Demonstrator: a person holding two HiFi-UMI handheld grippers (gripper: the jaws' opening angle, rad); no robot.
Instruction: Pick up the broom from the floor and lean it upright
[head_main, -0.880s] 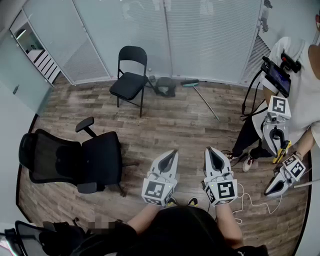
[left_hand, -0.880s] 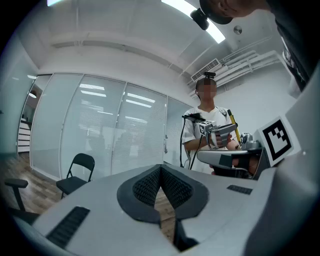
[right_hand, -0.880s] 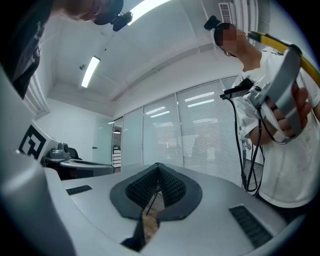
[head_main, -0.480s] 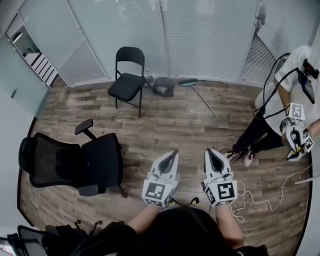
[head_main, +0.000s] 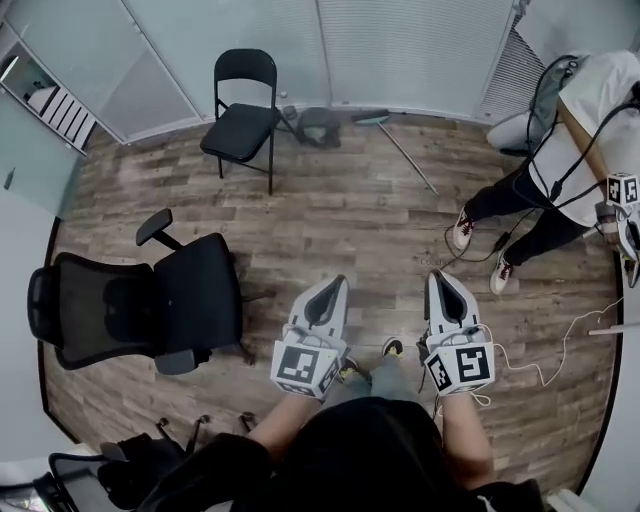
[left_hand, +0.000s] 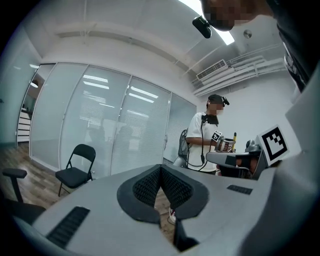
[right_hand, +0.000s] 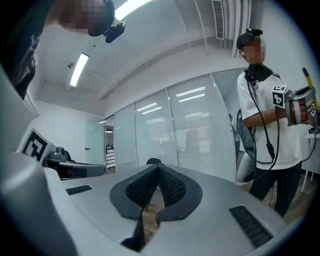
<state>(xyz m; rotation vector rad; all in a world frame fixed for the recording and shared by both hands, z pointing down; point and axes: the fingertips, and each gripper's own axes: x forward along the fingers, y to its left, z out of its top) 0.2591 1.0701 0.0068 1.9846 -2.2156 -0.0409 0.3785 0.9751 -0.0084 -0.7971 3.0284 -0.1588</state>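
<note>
Nearest, at the bottom centre of the head view, the left claw (head_main: 337, 288) and the right claw (head_main: 438, 280) are held side by side, about level, above the wooden floor (head_main: 340, 220). Each has its jaws closed tip to tip, with nothing between them. Left of them, in the lower left of the frame, stands a black office chair (head_main: 150, 310). A white cable (head_main: 520, 372) trails over the boards at the lower right. Farther off, at the right edge, another person (head_main: 560, 170) stands.

Farther still, in the upper left-centre, a black folding chair (head_main: 240, 115) stands before the glass wall (head_main: 400, 50). The broom (head_main: 408, 155) lies flat on the floor at the upper centre, well apart from both claws. Its head is near the glass wall and its handle runs down to the right. Just left of its head sits a dark grey thing (head_main: 320, 125), perhaps a dustpan, though it is too small to tell.
</note>
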